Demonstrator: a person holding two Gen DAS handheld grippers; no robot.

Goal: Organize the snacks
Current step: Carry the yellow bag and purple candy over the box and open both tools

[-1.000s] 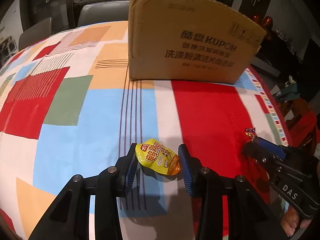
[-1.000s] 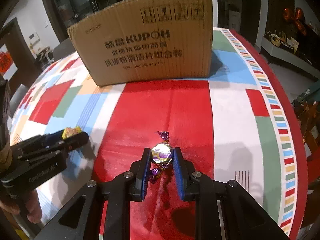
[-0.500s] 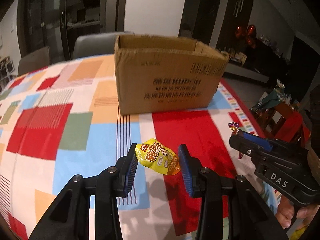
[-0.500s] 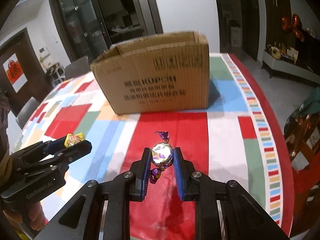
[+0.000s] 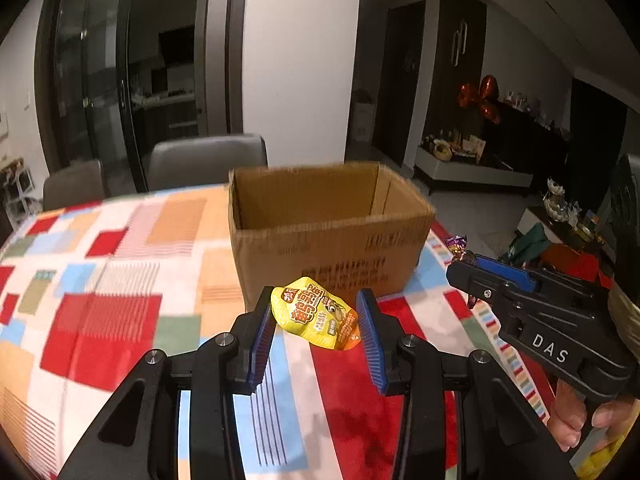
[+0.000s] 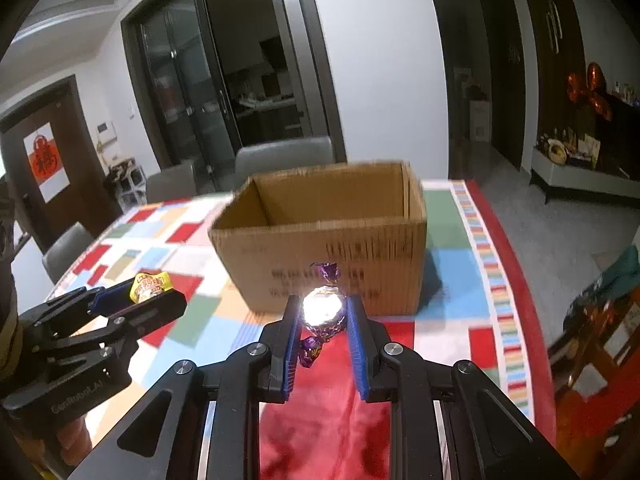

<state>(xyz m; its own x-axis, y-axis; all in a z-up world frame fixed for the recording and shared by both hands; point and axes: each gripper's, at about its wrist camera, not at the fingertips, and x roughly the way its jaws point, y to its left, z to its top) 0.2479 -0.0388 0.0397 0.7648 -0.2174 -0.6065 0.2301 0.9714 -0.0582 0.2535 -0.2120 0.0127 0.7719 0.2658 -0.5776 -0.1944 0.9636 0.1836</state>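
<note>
My left gripper (image 5: 314, 320) is shut on a yellow snack packet (image 5: 314, 312) and holds it in the air in front of the open cardboard box (image 5: 328, 236). My right gripper (image 6: 322, 314) is shut on a shiny purple-wrapped candy (image 6: 323, 308), also raised before the box (image 6: 320, 240). The box interior that shows looks bare. The right gripper shows at the right in the left wrist view (image 5: 464, 264), with the candy's purple twist (image 5: 457, 243) sticking out. The left gripper with the yellow packet (image 6: 150, 284) shows at the left in the right wrist view.
The box stands on a table with a patchwork cloth (image 5: 100, 312) of red, blue, orange and green. Grey chairs (image 5: 204, 160) stand behind the table. The table's right edge (image 6: 516, 280) drops to the floor, with a low cabinet (image 6: 580, 176) beyond.
Both grippers have risen from the tabletop with their snacks, from level with the box's side to a height where the box's open top and inside show.
</note>
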